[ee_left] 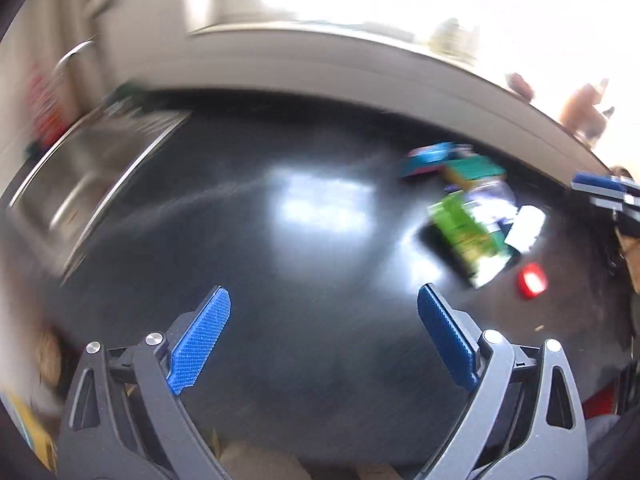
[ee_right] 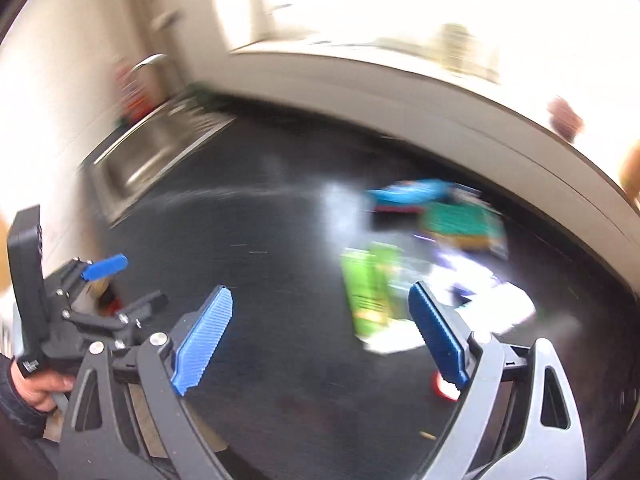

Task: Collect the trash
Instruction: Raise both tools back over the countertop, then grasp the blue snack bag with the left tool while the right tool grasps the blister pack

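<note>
Trash [ee_left: 472, 216] (a blurred pile, green packet foremost) lies on your dark countertop [ee_left: 280, 280], right of the sink [ee_left: 80, 184]; your left gripper [ee_left: 324, 340] and right gripper [ee_right: 320, 340] gape wide, empty.

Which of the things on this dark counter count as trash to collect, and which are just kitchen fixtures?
For the job:
- green carton lying on its side
- teal and blue packets behind it
- crumpled white wrapper
- small red cap

Just there:
- steel sink
- curved tap
- blurred bottles on the windowsill
</note>
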`<state>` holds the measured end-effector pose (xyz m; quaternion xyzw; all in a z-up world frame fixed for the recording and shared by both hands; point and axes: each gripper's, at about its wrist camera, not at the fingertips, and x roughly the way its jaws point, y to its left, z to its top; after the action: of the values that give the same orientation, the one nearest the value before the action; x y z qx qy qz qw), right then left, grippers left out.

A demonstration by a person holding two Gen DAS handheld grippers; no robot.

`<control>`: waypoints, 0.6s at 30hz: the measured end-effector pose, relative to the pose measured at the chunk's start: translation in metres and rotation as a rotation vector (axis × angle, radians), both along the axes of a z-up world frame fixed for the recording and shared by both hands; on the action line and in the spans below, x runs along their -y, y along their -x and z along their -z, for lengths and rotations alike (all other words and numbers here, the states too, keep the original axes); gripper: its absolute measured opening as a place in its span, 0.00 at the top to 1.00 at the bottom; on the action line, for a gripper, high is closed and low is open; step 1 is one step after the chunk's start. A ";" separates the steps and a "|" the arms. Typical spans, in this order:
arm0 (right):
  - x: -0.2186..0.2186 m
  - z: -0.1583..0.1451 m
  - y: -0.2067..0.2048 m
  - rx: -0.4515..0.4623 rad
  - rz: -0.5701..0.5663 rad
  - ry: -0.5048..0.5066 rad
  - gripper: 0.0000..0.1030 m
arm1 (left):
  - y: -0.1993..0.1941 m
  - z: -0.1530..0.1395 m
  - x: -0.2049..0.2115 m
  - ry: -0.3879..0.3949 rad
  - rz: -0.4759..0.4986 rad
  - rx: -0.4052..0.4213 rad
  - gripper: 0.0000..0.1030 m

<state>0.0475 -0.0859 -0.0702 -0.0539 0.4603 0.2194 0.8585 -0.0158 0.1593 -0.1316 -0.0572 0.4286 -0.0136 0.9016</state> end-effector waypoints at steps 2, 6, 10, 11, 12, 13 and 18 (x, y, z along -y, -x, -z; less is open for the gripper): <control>0.042 0.002 -0.002 -0.002 0.080 -0.014 0.16 | -0.026 -0.007 0.033 -0.015 0.079 0.016 0.11; 0.119 0.011 -0.002 -0.032 0.241 -0.042 0.16 | -0.060 -0.017 0.082 -0.045 0.186 0.030 0.11; 0.155 0.030 -0.004 -0.091 0.335 -0.093 0.16 | -0.080 -0.015 0.109 -0.079 0.250 0.023 0.11; 0.164 0.035 -0.008 -0.110 0.351 -0.104 0.16 | -0.087 -0.014 0.114 -0.089 0.262 0.019 0.11; 0.172 0.042 -0.010 -0.134 0.368 -0.121 0.16 | -0.094 -0.013 0.118 -0.094 0.270 0.016 0.11; 0.175 0.048 -0.013 -0.151 0.379 -0.132 0.16 | -0.099 -0.012 0.117 -0.097 0.280 0.011 0.11; 0.179 0.080 -0.037 -0.244 0.422 -0.177 0.16 | -0.142 0.000 0.125 -0.151 0.314 0.012 0.11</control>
<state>0.0848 -0.2645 -0.1501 0.1456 0.5407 0.0799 0.8246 0.1264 0.0339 -0.1318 0.0786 0.4266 -0.1221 0.8927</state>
